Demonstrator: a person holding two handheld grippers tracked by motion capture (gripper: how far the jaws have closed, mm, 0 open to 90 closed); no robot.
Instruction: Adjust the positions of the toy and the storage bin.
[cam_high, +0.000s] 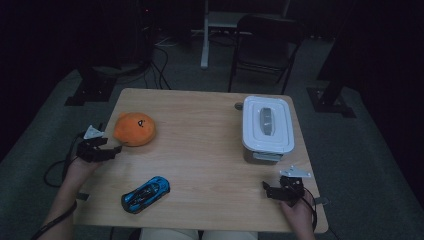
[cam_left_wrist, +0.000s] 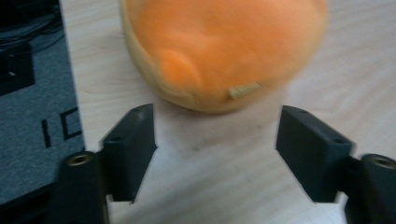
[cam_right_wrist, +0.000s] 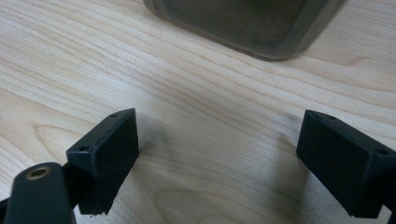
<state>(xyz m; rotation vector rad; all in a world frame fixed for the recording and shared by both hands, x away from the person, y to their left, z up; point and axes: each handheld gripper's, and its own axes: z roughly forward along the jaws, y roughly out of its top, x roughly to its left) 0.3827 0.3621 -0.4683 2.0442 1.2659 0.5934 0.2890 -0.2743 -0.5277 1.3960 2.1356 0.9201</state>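
The left gripper (cam_left_wrist: 215, 140), jaws spread wide, sits just near of the orange plush toy (cam_high: 134, 129) at the table's (cam_high: 200, 145) left. The right gripper (cam_right_wrist: 217, 154), also spread, faces the white-lidded container (cam_high: 266, 129); a blue toy car (cam_high: 145, 193) lies near.

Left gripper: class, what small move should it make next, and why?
Probably ease the left gripper forward around the orange plush: its jaws stand open, the plush lies just ahead of them, untouched, on the table.
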